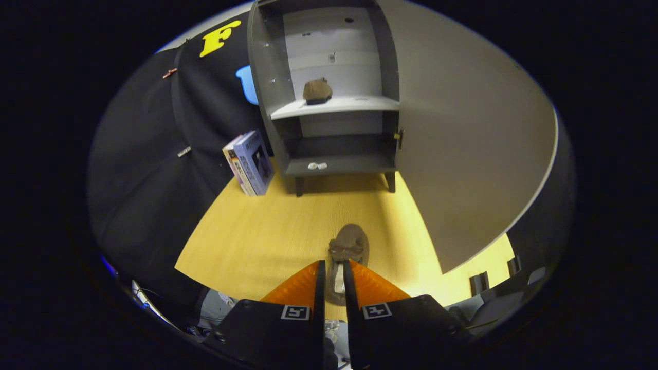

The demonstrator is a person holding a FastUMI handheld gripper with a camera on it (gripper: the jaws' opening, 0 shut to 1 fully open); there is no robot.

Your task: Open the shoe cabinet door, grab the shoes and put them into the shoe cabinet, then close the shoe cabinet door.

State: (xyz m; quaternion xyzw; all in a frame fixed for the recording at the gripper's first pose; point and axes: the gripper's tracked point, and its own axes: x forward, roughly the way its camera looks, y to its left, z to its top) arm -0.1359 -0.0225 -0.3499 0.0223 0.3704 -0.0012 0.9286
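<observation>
A brown shoe (350, 243) lies on the yellow table (247, 236), toe pointing toward the grey shoe cabinet (259, 77). My gripper (334, 263) is shut on the shoe's heel end, with the heel's rim pinched between the two fingers. The cabinet stands beyond, at the back of the table, and its big door (462, 128) is swung wide open to the right. A second brown shoe (317, 91) sits on the pale middle shelf (354, 105) inside. On the dark bottom shelf lies a small white item (317, 165).
A blue and white box (249, 162) leans against the cabinet's left side. The open door reaches out over the right part of the table, close to the shoe. The black booth cloth hangs on the left.
</observation>
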